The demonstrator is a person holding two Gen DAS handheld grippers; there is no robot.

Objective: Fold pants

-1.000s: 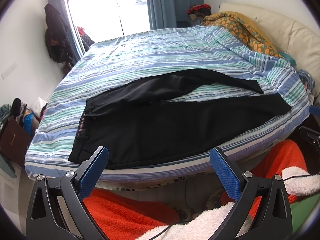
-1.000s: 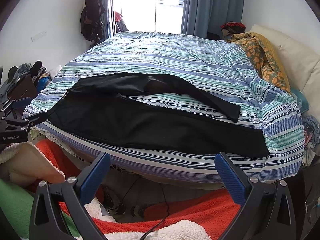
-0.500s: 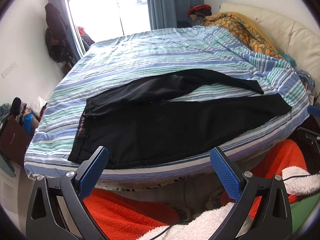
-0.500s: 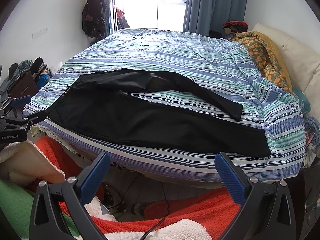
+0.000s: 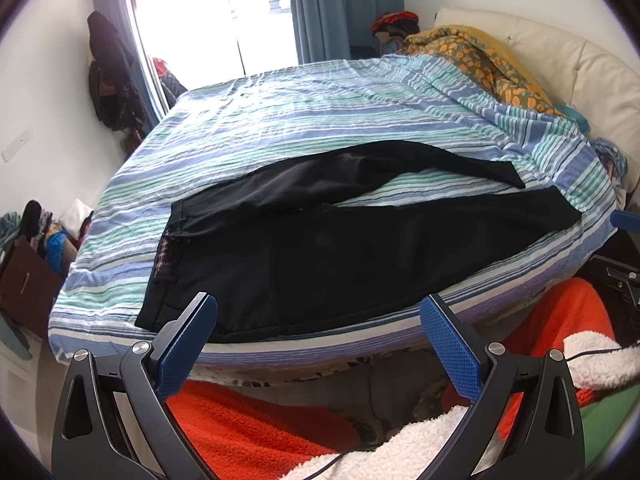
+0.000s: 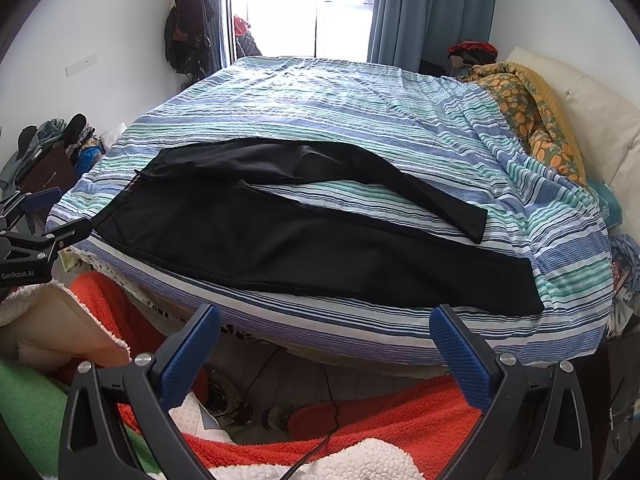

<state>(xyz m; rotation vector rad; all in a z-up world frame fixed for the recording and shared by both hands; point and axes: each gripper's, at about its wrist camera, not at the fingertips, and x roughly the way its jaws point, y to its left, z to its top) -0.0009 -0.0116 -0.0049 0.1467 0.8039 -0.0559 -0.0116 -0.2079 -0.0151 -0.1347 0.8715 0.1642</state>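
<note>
Black pants [image 5: 320, 248] lie spread flat on the striped bed [image 5: 320, 112], waistband at the left, both legs running right; the far leg angles away from the near one. The pants also show in the right wrist view [image 6: 304, 240]. My left gripper [image 5: 318, 312] is open and empty, held off the bed's near edge below the waist end. My right gripper [image 6: 324, 320] is open and empty, held off the near edge below the legs. The left gripper also shows at the left of the right wrist view [image 6: 44, 216].
An orange patterned blanket [image 5: 480, 56] and cream headboard [image 5: 560, 52] lie at the right. Clothes hang by the window [image 5: 108, 76]. Clutter sits on the floor at the left [image 5: 36, 240]. Red and white fleece [image 6: 360, 412] is below the grippers.
Both grippers have drifted slightly toward the bed; the pants have not moved and both grippers stay open.
</note>
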